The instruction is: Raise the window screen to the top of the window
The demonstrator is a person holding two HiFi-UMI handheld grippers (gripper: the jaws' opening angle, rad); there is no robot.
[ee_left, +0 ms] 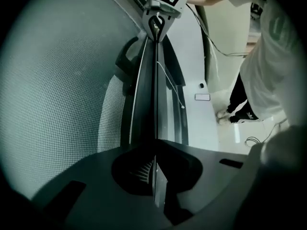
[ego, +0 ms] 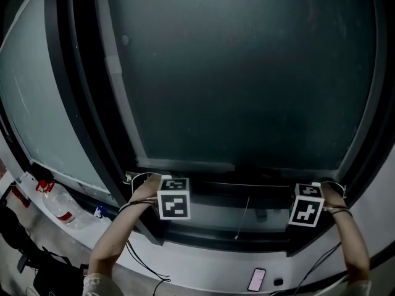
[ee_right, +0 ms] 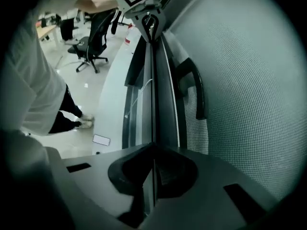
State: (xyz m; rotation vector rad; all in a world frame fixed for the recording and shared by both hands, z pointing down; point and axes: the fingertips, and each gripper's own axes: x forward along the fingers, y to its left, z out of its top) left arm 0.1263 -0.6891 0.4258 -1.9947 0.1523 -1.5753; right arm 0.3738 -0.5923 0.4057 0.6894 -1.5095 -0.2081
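the window screen (ego: 247,73), a dark mesh, filled the centre and top of the head view. its bottom rail (ego: 241,189) ran low across the lower centre, just above the pale sill (ego: 203,267). the left gripper (ee_left: 156,150) at lower left and the right gripper (ee_right: 153,150) at lower right each had jaws pinched nearly together on the rail's thin lip. a plastic bottle (ego: 60,207) sat at far lower left, and a phone (ego: 256,279) at the bottom edge.
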